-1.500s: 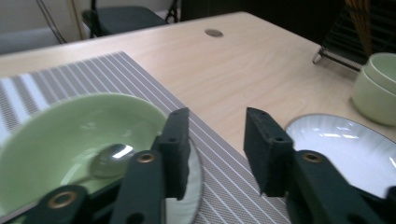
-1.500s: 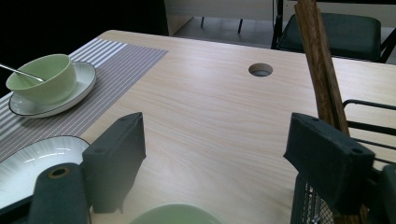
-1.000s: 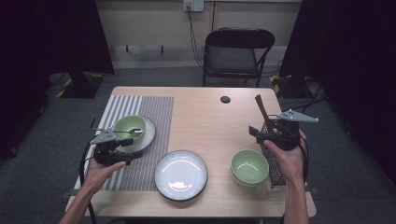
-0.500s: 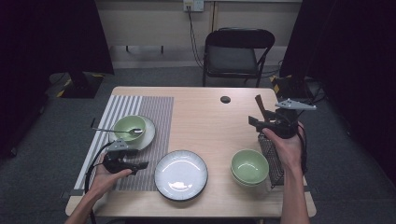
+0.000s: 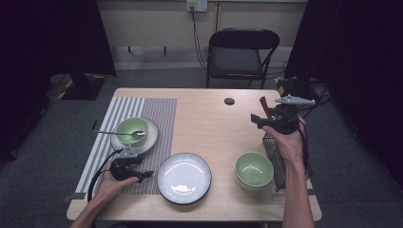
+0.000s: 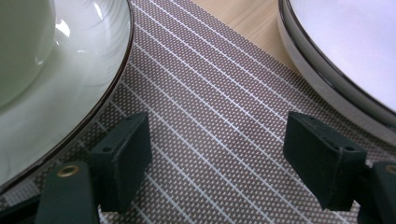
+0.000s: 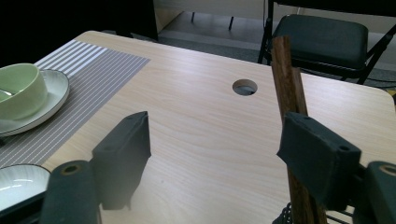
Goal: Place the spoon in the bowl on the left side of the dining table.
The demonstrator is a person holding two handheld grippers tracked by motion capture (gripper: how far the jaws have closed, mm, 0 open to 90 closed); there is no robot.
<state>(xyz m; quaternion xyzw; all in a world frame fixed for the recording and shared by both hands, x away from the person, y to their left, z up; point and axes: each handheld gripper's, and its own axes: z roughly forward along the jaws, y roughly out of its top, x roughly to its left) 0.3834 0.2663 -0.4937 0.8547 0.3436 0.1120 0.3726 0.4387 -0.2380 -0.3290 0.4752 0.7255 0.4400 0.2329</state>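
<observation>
Left gripper, lower left of the high view, lies low on the striped mat; fingers spread apart, nothing between them. In the left gripper view the mat fills the gap between the fingers, with the rim of the pale green saucer at upper left and the edge of the white plate at upper right.

Right gripper, right of centre in the high view, is held up above the bench. Its jaws have just been opening; fingers released, gripping nothing. In the right gripper view brown wooden sticks stand upright just behind the right-hand finger, rising out of a black wire basket at the bench's right edge.

Green bowl sits beside that basket, lower right. Second green bowl with spoon rests on the saucer, left.
</observation>
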